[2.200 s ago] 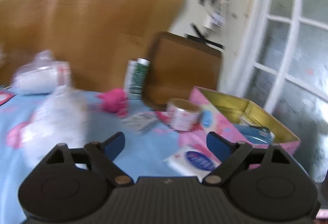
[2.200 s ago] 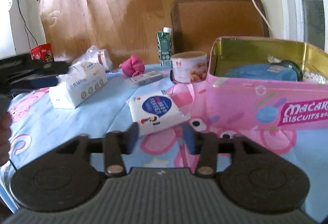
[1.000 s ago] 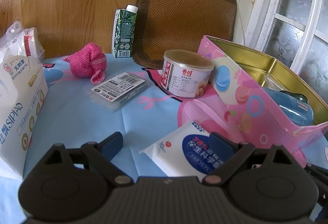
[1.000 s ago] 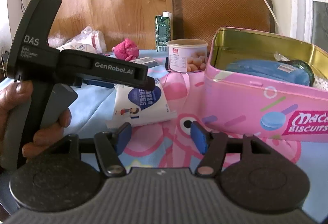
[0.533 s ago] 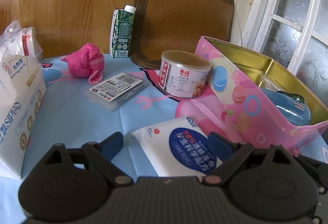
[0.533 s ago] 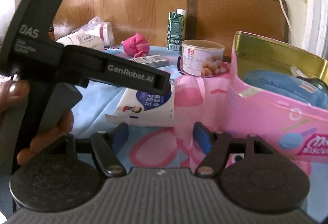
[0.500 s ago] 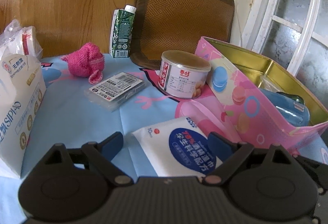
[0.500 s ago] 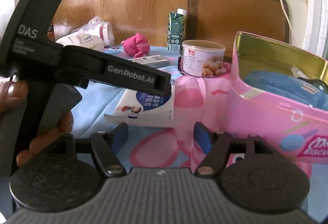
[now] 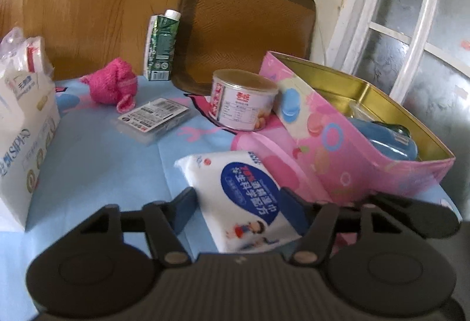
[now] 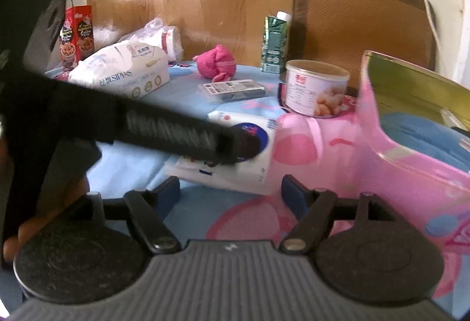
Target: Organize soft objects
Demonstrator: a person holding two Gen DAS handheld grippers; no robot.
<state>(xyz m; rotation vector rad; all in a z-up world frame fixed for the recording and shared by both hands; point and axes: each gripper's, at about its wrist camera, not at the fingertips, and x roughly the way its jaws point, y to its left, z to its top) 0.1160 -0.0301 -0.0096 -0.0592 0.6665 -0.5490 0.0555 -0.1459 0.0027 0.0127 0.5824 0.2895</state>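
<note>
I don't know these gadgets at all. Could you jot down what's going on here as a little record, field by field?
Surface: blue cartoon tablecloth
Left gripper: jaws have just been closing, wet-wipes pack between the pads and pressed by both
Right gripper: open, nothing between its pads
Container: pink biscuit tin, lid off, blue item inside
Soft things not yet put away: pink cloth, tissue pack
Also there: round can, green carton
</note>
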